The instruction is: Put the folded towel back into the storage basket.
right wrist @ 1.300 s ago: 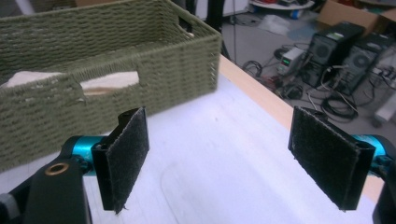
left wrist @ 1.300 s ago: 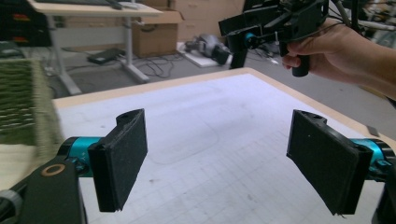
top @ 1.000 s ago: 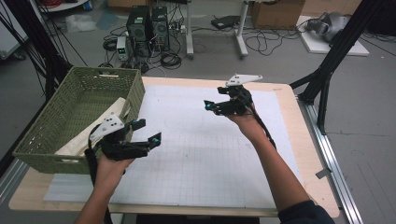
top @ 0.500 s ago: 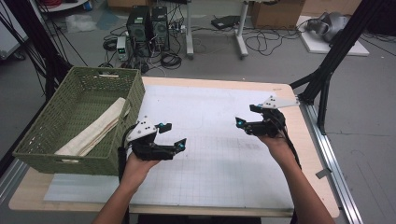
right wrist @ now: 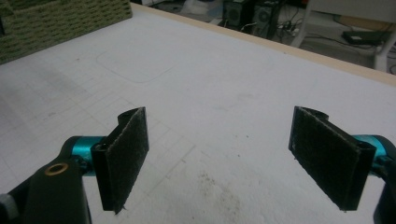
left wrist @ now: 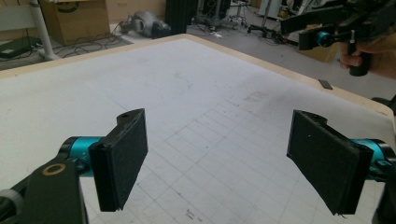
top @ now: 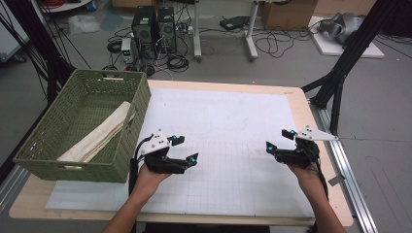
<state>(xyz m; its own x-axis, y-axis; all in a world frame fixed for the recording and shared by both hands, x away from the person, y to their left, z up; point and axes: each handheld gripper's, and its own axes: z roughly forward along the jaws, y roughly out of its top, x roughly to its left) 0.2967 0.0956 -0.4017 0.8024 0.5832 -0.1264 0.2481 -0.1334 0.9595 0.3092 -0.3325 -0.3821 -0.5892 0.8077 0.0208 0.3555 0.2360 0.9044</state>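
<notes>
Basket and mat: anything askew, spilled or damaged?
Nothing stands out. The green basket sits upright at the table's left edge, the folded beige cloth lying inside it. The white mat lies flat, only faint smudges. Left gripper and right gripper are open, holding nothing.

We see a white mat [top: 228, 131] ruled with a faint grey grid on a pale wood table [top: 318, 145]. The left gripper [top: 187, 149] and right gripper [top: 278, 140] are black with teal joints (white top plates). A green woven basket [top: 138, 104] holds cream cloth [top: 99, 136].
</notes>
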